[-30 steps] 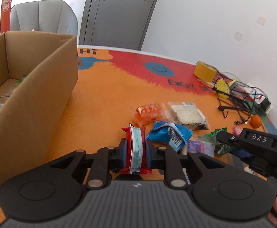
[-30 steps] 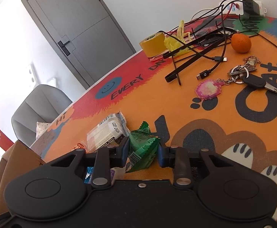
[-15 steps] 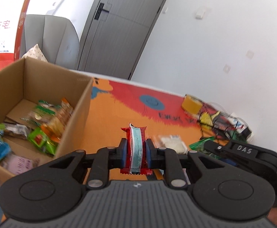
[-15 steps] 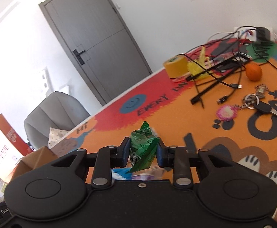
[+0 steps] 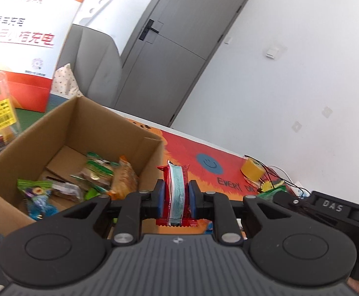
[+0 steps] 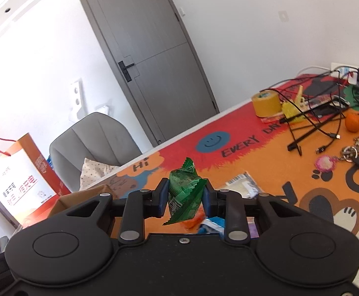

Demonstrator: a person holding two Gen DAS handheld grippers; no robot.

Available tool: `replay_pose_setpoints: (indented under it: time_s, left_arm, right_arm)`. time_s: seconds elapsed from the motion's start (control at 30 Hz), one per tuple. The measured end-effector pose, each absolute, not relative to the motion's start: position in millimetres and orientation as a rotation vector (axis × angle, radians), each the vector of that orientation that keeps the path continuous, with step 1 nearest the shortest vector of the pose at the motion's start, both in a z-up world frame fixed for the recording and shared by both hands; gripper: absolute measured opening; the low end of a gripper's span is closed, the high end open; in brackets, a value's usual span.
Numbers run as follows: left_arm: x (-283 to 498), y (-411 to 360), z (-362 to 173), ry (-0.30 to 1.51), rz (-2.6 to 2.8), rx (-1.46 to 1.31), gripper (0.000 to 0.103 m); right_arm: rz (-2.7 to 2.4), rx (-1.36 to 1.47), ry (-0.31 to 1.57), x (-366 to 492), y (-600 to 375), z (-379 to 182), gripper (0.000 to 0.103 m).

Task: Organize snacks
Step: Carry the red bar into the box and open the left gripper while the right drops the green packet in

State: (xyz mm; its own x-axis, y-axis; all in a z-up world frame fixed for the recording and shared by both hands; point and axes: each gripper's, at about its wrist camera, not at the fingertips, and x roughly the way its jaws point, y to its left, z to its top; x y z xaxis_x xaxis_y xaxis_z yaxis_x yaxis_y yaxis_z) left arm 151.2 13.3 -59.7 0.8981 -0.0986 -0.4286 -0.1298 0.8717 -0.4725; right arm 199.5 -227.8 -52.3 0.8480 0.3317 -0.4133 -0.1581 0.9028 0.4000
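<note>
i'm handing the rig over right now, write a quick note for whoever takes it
Left gripper: shut on a red packet, held upright in the air beside the box.
Right gripper: shut on a green packet, held above the mat.
Box: open, with several snacks already inside.
On the mat: a white packet and a blue one, partly hidden behind the right gripper.
Done: some snacks boxed, two more picked up.
Left: drop both held packets in the box, then collect those on the mat.
</note>
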Motion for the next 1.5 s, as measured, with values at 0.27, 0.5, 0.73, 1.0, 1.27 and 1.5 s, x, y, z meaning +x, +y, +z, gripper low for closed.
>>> replay_pose_setpoints:
  time_s: [0.27, 0.5, 0.73, 1.0, 1.27, 1.5]
  left_arm:
    - [140.3, 59.4, -64.6, 0.450, 0.091, -0.568, 0.019]
    - [138.7, 91.3, -70.8, 0.478, 0.137, -0.602, 0.019]
    - [128.0, 104.0, -63.9, 0.484, 0.143, -0.593, 0.030]
    - [109.7, 118.8, -54.0, 0.462, 0.177, -0.602, 0.051]
    - [113.7, 104.1, -51.5, 0.487, 0.162, -0.567, 0.083]
    - [120.9, 76.7, -52.5, 0.531, 0.170, -0.512, 0.087]
  right_arm:
    - [0.305, 0.319, 0.485, 188.4, -193.2, -38.4, 0.029]
    - [0.373, 0.304, 0.486, 186.7, -160.2, -33.7, 0.029]
    - [0.440, 0.290, 0.504, 183.9, -128.3, -36.6, 0.029]
    - [0.511, 0.296, 0.545, 178.2, -100.8, -46.0, 0.029]
    - [0.561, 0.309, 0.605, 173.1, -100.4, -57.3, 0.044]
    - [0.489, 0.342, 0.579, 175.1, -137.5, -52.6, 0.055]
